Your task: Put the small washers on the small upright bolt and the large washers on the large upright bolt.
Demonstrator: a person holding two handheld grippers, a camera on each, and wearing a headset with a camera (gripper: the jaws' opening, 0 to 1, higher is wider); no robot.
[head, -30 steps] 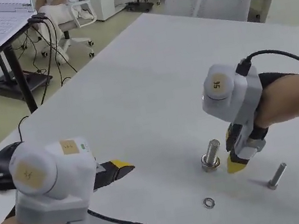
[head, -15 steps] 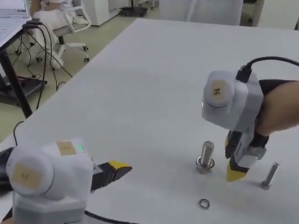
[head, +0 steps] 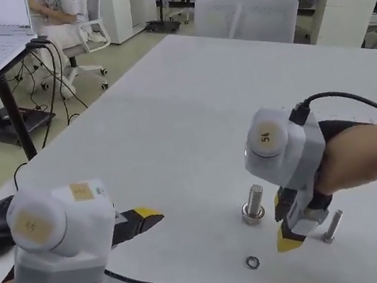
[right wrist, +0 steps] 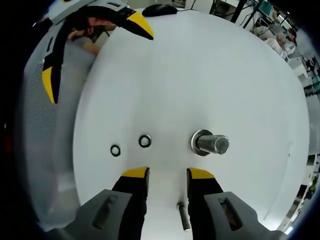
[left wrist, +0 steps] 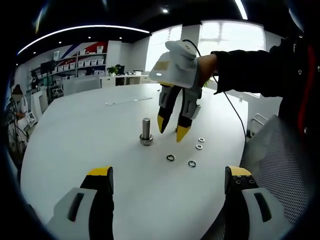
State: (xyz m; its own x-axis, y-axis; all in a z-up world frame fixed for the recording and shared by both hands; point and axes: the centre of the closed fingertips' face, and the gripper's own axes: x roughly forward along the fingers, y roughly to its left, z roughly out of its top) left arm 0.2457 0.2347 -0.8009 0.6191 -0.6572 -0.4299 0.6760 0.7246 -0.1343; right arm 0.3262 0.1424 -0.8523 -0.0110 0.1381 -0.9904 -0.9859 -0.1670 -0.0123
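Head view: right gripper (head: 296,234) (jaws parted) nearer small bolt (head: 332,226).

Large bolt (head: 253,203) upright on table (head: 170,115). Right gripper (head: 289,239) points down between it and small bolt (head: 332,225). Washers (head: 252,263) lie loose. Left gripper (head: 173,262) spread wide.

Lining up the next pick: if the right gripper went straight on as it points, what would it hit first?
Probably bare table, between a loose washer and the large upright bolt; the right gripper points down at it, open. Depth is unclear.
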